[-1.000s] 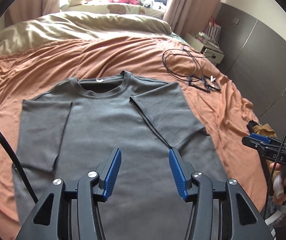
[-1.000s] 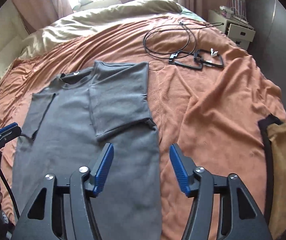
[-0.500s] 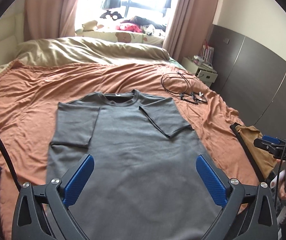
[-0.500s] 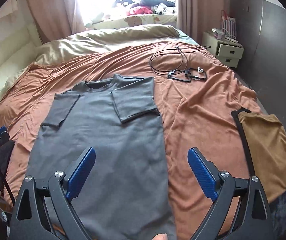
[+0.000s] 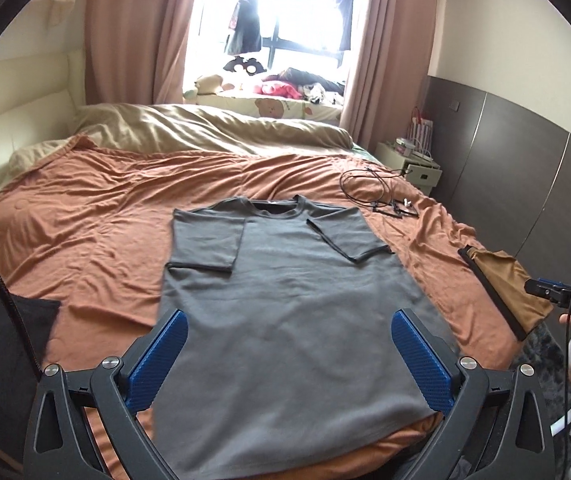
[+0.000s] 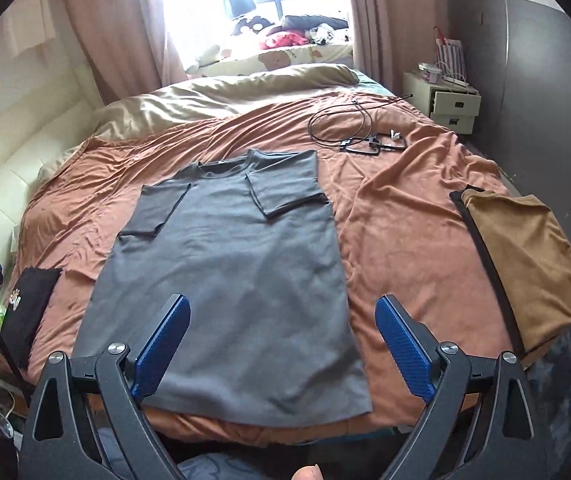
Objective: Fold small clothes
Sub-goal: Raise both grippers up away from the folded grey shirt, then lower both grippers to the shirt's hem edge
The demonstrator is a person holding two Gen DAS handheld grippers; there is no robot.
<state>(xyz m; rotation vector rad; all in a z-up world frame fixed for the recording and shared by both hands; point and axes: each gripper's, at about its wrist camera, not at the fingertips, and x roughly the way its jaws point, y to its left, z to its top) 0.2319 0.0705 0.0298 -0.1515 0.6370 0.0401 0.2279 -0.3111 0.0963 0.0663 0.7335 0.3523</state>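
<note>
A grey T-shirt [image 5: 285,312] lies flat on the orange bedspread [image 5: 85,232], neck away from me, both sleeves folded in over the body. It also shows in the right wrist view [image 6: 229,280]. My left gripper [image 5: 285,352] is wide open and empty, held above the shirt's lower hem. My right gripper [image 6: 281,340] is wide open and empty, above the hem's right corner at the bed's near edge. The right gripper also shows at the right edge of the left wrist view [image 5: 557,298].
A folded tan garment [image 6: 525,256] lies at the bed's right edge. A folded black garment [image 6: 25,308] lies at the left edge. A coiled black cable [image 6: 357,128] lies far right. A beige duvet [image 5: 205,128] and a nightstand [image 6: 449,100] are beyond.
Both grippers pulled back and up from the shirt toward the bed's near edge, and both jaws opened from partly open to wide. The shirt has not moved.
</note>
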